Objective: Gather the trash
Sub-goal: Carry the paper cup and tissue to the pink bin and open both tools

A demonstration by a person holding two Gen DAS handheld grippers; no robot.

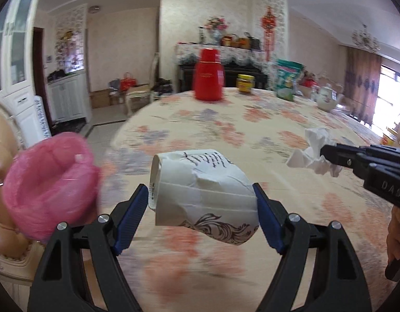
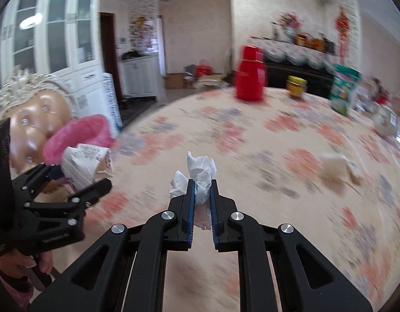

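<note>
Left gripper wide, clamping crumpled white paper cup; right gripper closed tight on wadded white tissue. Both raised above floral tablecloth; pink-lined bin off cloth's left edge; red thermos far across.

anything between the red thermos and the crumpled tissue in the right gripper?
Nothing: only bare floral tablecloth between the red plastic thermos and the crumpled white tissue held by the right gripper, per right wrist view.

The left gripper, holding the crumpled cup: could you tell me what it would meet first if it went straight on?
Probably the floral tablecloth, since the left gripper tilts downward with the paper cup. The red thermos stands far beyond; depth is unclear.
</note>
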